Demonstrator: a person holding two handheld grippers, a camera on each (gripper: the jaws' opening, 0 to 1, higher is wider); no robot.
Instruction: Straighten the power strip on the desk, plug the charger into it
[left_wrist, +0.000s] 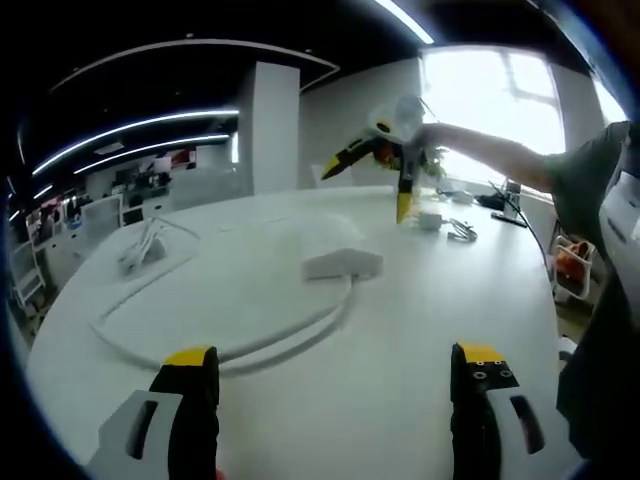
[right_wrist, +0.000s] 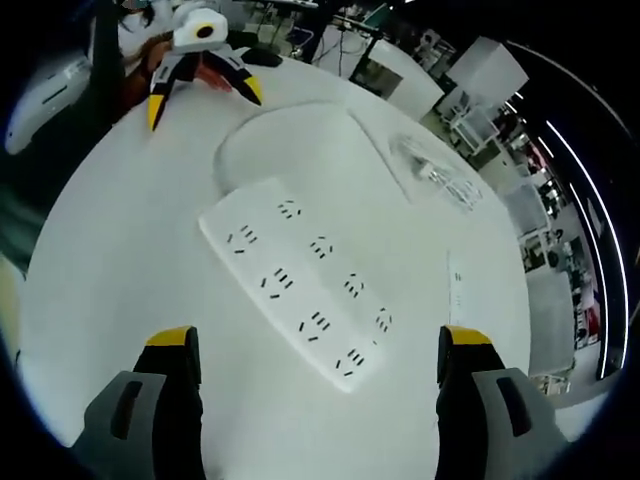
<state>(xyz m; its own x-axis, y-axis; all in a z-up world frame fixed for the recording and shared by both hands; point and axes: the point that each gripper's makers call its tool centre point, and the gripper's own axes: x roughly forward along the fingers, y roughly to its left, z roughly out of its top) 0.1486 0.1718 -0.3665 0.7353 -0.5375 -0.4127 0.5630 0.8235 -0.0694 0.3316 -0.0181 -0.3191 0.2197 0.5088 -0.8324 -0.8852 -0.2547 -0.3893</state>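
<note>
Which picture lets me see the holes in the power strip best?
The right gripper view. It looks down on the power strip from above, so the rows of socket holes show clearly between the open jaws. In the left gripper view the power strip sits farther off and is seen from the side, so it looks like a plain white block.

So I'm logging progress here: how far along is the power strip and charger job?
Nothing looks finished. The flat white multi-socket power strip lies slanted across the white desk with every visible socket empty. The right tongs hover open above it, the left tongs are open too, both empty. Straightening seems next; no charger is plugged in yet.
</note>
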